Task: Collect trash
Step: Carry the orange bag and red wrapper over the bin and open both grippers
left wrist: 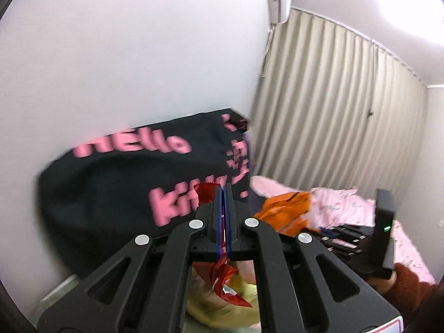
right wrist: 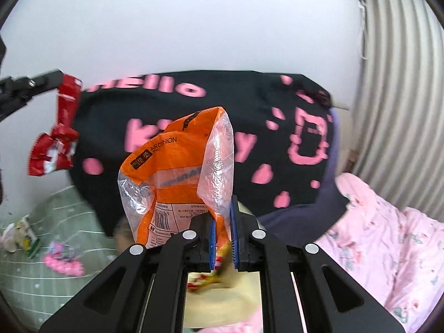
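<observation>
My left gripper (left wrist: 224,187) is shut on a red snack wrapper (left wrist: 206,193), which sticks out past the fingertips and hangs crumpled below the jaws (left wrist: 226,283). In the right wrist view that wrapper (right wrist: 57,136) dangles from the left gripper's fingers (right wrist: 41,82) at the far left. My right gripper (right wrist: 223,208) is shut on an orange and clear air-cushion bag (right wrist: 177,177), held upright above the bed. The bag also shows in the left wrist view (left wrist: 285,208), with the right gripper's body behind it.
A black Hello Kitty cushion (right wrist: 249,116) leans on the white wall. A pink blanket (right wrist: 388,236) covers the bed at right, a green checked sheet (right wrist: 63,222) at left with small wrappers (right wrist: 22,236) and a pink object (right wrist: 65,263). Curtains (left wrist: 347,111) hang at right.
</observation>
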Available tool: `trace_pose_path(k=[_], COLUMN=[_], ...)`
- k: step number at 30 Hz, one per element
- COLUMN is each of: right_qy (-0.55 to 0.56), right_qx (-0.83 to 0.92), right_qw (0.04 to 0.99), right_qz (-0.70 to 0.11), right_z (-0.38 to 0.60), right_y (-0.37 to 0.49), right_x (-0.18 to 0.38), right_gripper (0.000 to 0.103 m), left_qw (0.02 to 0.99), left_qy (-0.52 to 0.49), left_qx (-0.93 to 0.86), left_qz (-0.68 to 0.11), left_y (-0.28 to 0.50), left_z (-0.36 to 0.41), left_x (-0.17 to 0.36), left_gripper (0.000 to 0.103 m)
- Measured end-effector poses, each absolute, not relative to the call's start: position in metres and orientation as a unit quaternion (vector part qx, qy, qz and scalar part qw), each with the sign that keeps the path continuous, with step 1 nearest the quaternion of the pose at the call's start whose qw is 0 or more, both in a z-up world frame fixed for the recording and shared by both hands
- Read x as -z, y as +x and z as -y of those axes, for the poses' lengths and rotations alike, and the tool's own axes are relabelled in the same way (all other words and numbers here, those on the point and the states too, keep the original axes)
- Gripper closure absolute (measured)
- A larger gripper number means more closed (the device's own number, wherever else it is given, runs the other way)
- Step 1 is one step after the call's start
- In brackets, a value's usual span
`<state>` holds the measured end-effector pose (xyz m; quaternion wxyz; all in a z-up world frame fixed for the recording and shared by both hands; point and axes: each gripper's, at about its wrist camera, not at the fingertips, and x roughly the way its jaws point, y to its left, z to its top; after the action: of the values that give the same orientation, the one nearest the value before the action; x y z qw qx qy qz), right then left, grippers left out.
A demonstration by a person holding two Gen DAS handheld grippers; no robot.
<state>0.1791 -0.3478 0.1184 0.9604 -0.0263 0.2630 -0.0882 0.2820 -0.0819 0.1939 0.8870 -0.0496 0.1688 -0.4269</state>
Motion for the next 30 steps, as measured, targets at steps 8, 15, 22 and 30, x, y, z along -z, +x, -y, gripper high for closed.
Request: trace_pose_path(k=[8,15,22,30], right_qy=[-0.028,-0.056,-0.047,0.006], right_qx=[0.093,0.007,-0.019,-0.020], right_qw=[0.941,0.915,0.901,0.908], right_qz=[-0.325,-0.399,-0.432,-0.418], right_z=[0.385,0.359,0.354,0.374], right_y=[0.200,0.241,0.257,0.246], right_x=[-0.069,-0.016,0.004,-0.001], right_gripper=[0.093,0.093,0.094,0.093], left_qw=[0.848,0.842,0.841,0.833], left_qy=[-0.046,0.011,0.047,0.053], left_qx=[0.468,0.431,0.408,0.416], left_qz=[-0.244,-0.325,-0.353,-0.360], left_y=[0.310,0.328,0.328,0.327], left_z=[0.175,0.201,0.199,0.205], left_x=[-0.142,-0.064,-0.030,-0.018], left_gripper=[0.101,0.101,0.101,0.101])
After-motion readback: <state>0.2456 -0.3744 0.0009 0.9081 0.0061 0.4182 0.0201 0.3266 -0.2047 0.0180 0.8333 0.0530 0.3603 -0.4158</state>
